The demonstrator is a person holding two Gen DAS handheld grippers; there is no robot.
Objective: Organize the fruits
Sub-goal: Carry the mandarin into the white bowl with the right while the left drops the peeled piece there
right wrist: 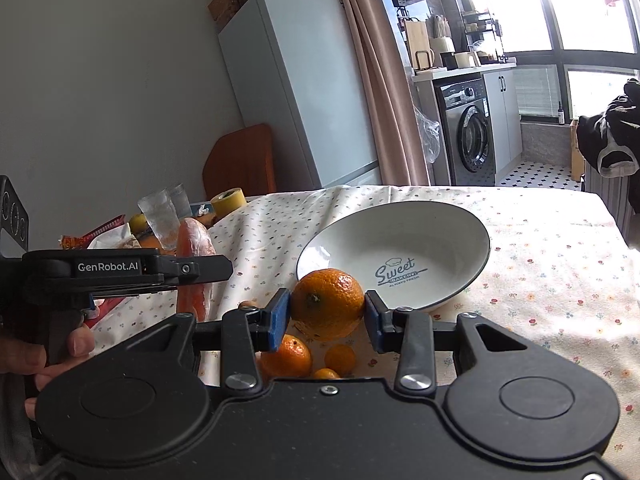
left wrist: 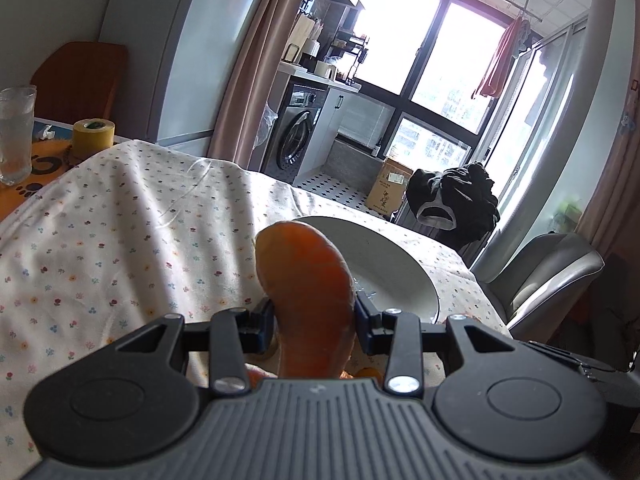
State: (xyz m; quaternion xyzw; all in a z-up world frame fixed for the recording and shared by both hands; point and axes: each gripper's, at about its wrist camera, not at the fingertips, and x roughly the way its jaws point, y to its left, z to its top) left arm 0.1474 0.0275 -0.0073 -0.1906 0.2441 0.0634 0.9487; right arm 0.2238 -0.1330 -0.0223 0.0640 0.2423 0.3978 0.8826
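The plate reads "Sweet Bakery, Always Fresh"; the left claw, gripping a carrot, reads "GenRobot.AI". Only the right wrist view shows the right claw clamping an orange at lower centre.

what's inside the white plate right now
No fruit: the white plate shows only its printed "Sweet" logo. Its near rim is covered by the mandarin gripped in the right gripper, so that edge cannot be checked.
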